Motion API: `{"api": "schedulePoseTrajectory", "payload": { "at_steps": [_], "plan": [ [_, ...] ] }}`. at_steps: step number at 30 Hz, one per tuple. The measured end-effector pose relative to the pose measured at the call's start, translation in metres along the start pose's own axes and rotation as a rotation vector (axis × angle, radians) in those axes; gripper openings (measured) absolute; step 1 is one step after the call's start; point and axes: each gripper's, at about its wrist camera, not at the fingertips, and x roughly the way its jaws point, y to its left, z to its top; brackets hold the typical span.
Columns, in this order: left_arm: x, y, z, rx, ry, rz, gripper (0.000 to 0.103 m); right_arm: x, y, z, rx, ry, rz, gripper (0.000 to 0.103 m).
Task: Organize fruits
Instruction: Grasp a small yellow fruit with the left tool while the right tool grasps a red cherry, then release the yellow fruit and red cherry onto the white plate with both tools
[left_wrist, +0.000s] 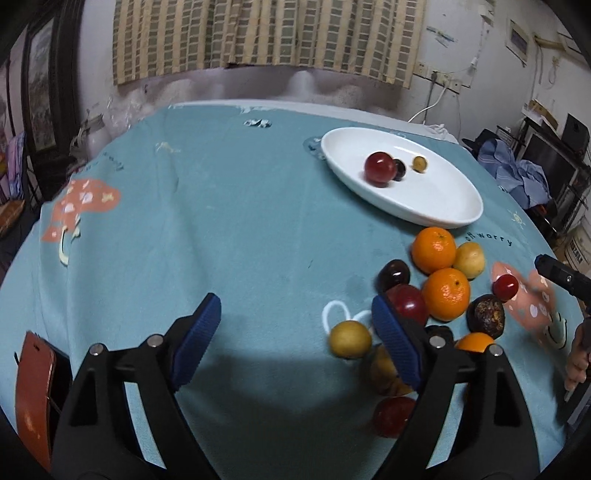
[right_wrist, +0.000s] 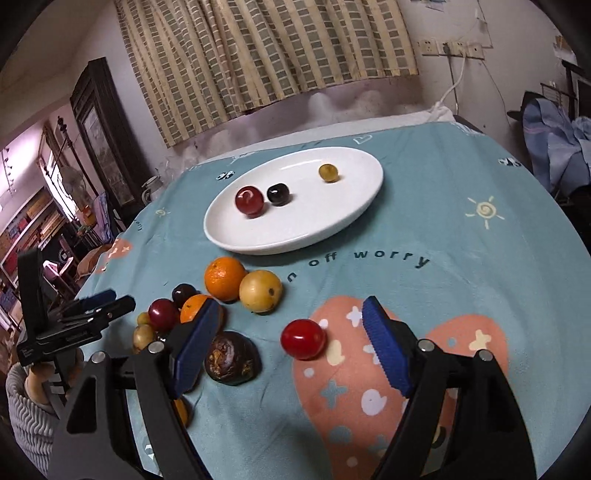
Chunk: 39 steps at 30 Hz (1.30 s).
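Note:
My left gripper (left_wrist: 295, 310) stands open over bare teal cloth with nothing between its fingers. A pile of fruit lies just right of it: two oranges (left_wrist: 434, 251), a red apple (left_wrist: 408, 304), a yellow fruit (left_wrist: 349, 339) and a dark wrinkled fruit (left_wrist: 485, 315). My right gripper (right_wrist: 293, 321) is open too. A small red fruit (right_wrist: 303, 339) lies on the cloth between its fingers, and neither pad touches it. Farther back the white oval plate (right_wrist: 295, 236) holds a red fruit (right_wrist: 249, 200), a black one (right_wrist: 277, 194) and a yellow-green one (right_wrist: 328, 172).
The table is round under a teal printed cloth (left_wrist: 221, 221). A brown leather strap (left_wrist: 33, 387) hangs at its near left edge. A hand (left_wrist: 576, 362) shows at the right. Chairs, clothes and shelves crowd the room around the table.

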Motion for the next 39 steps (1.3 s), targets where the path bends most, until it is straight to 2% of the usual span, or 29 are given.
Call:
{"api": "schedulePoseTrajectory", "payload": {
  "at_steps": [7, 10, 14, 16, 19, 22, 23, 24, 29, 31, 33, 39],
  "plan": [
    [0.012, -0.011, -0.007, 0.074, 0.063, -0.009, 0.083, 0.004, -0.006, -0.001, 0.018, 0.023, 0.002, 0.079],
    [0.014, -0.005, -0.009, 0.055, 0.081, -0.016, 0.087, 0.004, -0.008, -0.002, 0.023, 0.027, 0.001, 0.079],
    [0.01, 0.0, -0.011, 0.046, 0.057, 0.007, 0.09, 0.008, -0.01, -0.004, 0.03, 0.047, -0.006, 0.079],
    [0.011, -0.008, -0.012, 0.088, 0.044, 0.017, 0.088, 0.011, -0.01, -0.004, 0.024, 0.058, -0.009, 0.077],
    [0.013, -0.024, -0.013, 0.165, 0.032, -0.007, 0.071, 0.011, -0.011, -0.005, 0.025, 0.06, -0.007, 0.075],
    [0.017, -0.017, -0.011, 0.14, 0.061, -0.12, 0.048, 0.009, -0.015, -0.005, 0.038, 0.054, -0.006, 0.074],
    [0.019, -0.013, -0.011, 0.123, 0.075, -0.168, 0.033, 0.009, -0.016, -0.005, 0.041, 0.055, -0.005, 0.074],
    [0.021, -0.011, -0.011, 0.11, 0.091, -0.204, 0.028, 0.009, -0.016, -0.005, 0.044, 0.057, -0.004, 0.074],
    [0.026, -0.009, -0.012, 0.084, 0.112, -0.243, 0.028, 0.016, -0.012, -0.008, 0.023, 0.104, 0.011, 0.065],
    [0.025, -0.01, -0.013, 0.085, 0.112, -0.242, 0.027, 0.02, -0.01, -0.011, 0.009, 0.127, 0.013, 0.053],
    [0.024, -0.012, -0.014, 0.099, 0.106, -0.219, 0.026, 0.023, -0.009, -0.013, -0.002, 0.146, 0.013, 0.047],
    [0.023, -0.015, -0.014, 0.109, 0.102, -0.194, 0.026, 0.03, -0.001, -0.017, -0.052, 0.153, -0.022, 0.045]
  ]
}}
